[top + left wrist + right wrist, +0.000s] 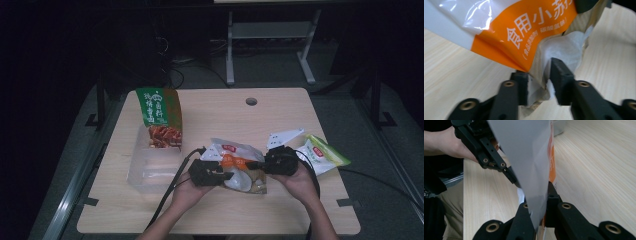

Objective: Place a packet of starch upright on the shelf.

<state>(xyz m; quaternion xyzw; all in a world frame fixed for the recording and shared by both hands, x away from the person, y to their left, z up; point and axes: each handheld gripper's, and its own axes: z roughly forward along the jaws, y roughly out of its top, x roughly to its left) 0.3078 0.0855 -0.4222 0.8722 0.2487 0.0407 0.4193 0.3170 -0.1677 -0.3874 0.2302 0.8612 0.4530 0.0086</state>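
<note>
A white and orange pouch (239, 166) with Chinese print is held just above the table between both hands. My left gripper (216, 172) is shut on the pouch's left edge; in the left gripper view the crumpled pouch (529, 32) edge sits pinched between the jaws of the left gripper (539, 83). My right gripper (261, 164) is shut on the opposite edge; in the right gripper view the pouch (529, 162) hangs as a grey sheet clamped in the right gripper (539, 211), with the left gripper (514, 180) beyond it.
A clear plastic bin (150, 170) stands on the left of the wooden table (220, 215), with a green and red snack bag (161, 120) upright in it. A green and white packet (324, 155) lies at the right edge. Cables trail off the table.
</note>
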